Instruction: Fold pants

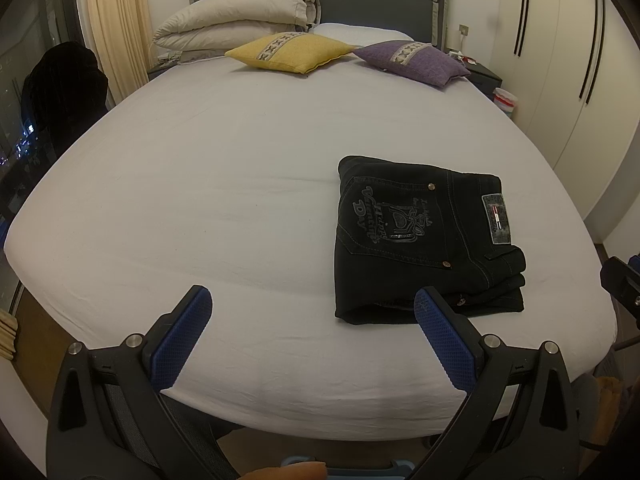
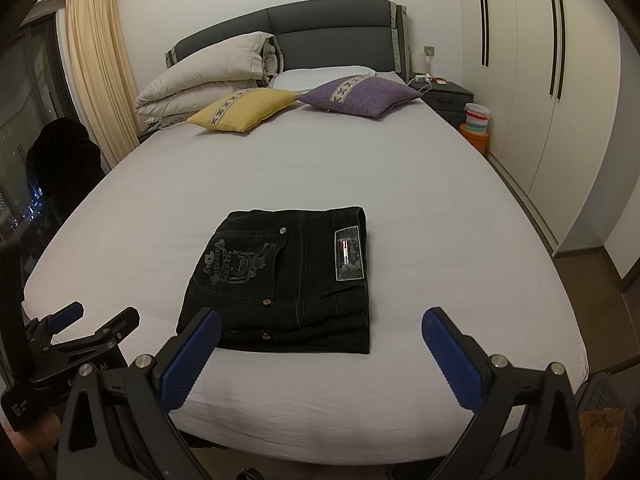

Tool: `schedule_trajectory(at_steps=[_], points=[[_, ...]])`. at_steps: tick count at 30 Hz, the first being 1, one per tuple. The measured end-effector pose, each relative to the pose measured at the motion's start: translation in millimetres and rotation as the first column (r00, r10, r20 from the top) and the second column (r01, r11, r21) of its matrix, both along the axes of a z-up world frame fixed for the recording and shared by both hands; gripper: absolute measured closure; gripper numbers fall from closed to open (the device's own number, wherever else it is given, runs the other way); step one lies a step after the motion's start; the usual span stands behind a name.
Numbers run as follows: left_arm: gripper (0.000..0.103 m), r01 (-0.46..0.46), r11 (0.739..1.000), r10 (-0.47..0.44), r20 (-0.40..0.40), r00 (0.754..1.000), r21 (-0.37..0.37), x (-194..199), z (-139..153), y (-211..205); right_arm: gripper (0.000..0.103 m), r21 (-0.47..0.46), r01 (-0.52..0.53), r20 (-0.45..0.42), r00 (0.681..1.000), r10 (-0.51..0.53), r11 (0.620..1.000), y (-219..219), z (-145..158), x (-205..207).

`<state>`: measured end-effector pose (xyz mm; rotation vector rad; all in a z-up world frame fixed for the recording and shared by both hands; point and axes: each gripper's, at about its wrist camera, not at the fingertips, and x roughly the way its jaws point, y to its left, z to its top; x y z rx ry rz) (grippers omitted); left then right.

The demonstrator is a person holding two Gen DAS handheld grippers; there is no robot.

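Black pants (image 2: pixel 280 280) sit folded on the bed (image 2: pixel 440 240); both the left gripper (image 1: pixel 312 336) and right gripper (image 2: pixel 320 356) have fingers spread, holding nothing.

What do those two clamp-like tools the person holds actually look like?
Both match. The left tool and right tool each have two black plastic fingers in a V, faced with blue, finely textured pads and fastened with silver round-headed bolts. No cables or sleeves show.

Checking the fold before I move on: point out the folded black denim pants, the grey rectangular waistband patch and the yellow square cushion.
Folded black denim pants (image 2: pixel 276 280), right wrist view, on the embroidered back pocket.
Grey rectangular waistband patch (image 2: pixel 351 254), right wrist view, its middle.
Yellow square cushion (image 1: pixel 290 53), left wrist view, on its patterned band.
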<state>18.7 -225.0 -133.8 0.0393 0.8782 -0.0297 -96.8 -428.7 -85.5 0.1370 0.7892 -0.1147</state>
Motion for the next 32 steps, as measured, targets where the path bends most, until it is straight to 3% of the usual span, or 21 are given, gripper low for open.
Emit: schedule_trajectory(at_steps=[32], points=[[0.0,0.025,0.999,-0.025,0.006,1.0,0.025,-2.3,-3.5,-2.4,0.0,0.012,-0.006,-0.015,1.0,0.006,1.0,-3.4,-9.0,-4.7]])
